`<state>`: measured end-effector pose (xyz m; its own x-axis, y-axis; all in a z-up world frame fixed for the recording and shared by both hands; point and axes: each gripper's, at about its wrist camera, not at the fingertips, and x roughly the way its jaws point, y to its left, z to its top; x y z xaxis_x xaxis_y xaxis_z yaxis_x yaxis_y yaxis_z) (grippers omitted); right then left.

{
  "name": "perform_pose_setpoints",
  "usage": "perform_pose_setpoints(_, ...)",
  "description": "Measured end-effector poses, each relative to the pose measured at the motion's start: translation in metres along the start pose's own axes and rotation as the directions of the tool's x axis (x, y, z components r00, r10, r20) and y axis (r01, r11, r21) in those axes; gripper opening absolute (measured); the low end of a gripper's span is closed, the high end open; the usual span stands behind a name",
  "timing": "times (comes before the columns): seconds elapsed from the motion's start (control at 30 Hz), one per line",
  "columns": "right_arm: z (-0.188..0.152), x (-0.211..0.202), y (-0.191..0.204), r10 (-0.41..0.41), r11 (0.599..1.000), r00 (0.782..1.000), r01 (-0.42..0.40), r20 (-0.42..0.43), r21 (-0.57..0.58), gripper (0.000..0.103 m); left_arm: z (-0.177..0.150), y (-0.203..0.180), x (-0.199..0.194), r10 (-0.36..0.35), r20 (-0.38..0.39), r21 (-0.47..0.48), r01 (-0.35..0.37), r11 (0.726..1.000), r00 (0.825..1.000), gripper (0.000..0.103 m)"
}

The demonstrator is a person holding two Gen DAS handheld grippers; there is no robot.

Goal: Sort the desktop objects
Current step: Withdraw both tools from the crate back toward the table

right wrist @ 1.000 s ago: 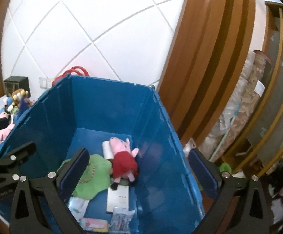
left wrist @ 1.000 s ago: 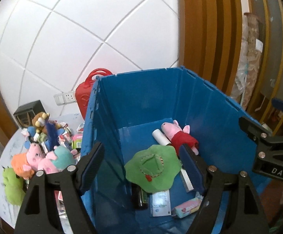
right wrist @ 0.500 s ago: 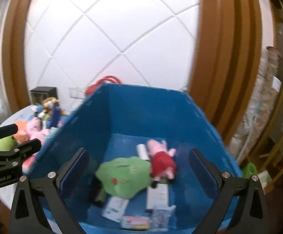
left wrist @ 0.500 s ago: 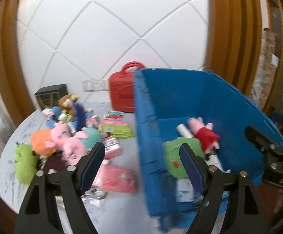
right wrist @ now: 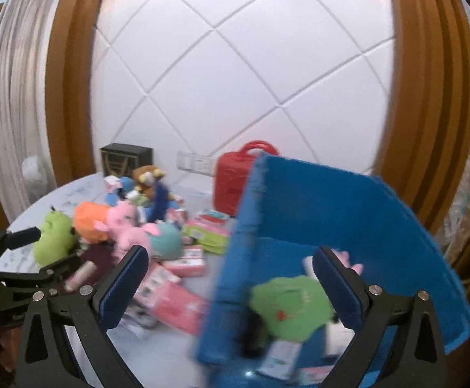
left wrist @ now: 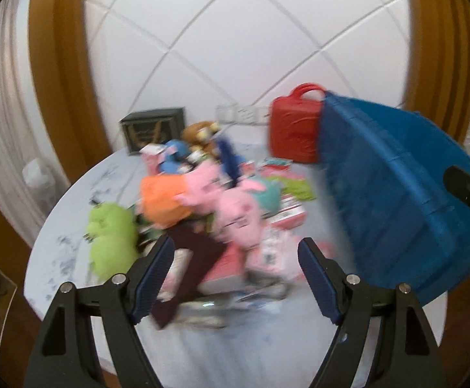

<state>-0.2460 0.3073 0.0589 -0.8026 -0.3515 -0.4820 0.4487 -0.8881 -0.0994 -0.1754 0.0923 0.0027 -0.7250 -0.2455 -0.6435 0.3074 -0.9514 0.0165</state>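
Note:
A blue bin (left wrist: 396, 194) stands at the table's right; it also shows in the right wrist view (right wrist: 348, 213), holding a green plush (right wrist: 289, 307), a pink pig toy (right wrist: 351, 262) and small packets. A pile of plush toys (left wrist: 199, 194) and pink packets (left wrist: 228, 268) lies on the round table; the pile also shows in the right wrist view (right wrist: 121, 223). My left gripper (left wrist: 235, 271) is open and empty above the pile. My right gripper (right wrist: 231, 287) is open and empty over the bin's left wall. The frames are blurred.
A red case (left wrist: 296, 129) stands behind the bin by the wall. A dark box (left wrist: 154, 129) sits at the table's back left. A green plush (left wrist: 112, 236) lies near the table's left edge (left wrist: 40, 242). The left gripper shows at left (right wrist: 24, 271).
Both grippers have swung left, from over the bin toward the toy pile on the table. Both stay open and empty.

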Motion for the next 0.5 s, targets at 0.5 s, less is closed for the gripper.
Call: perform_pose_setpoints(0.5,-0.020,0.099,0.219,0.103,0.991,0.966,-0.120,-0.236,-0.060,0.103,-0.040,0.226,0.048,0.055,-0.133,-0.125,-0.072,0.990,0.990,0.079)
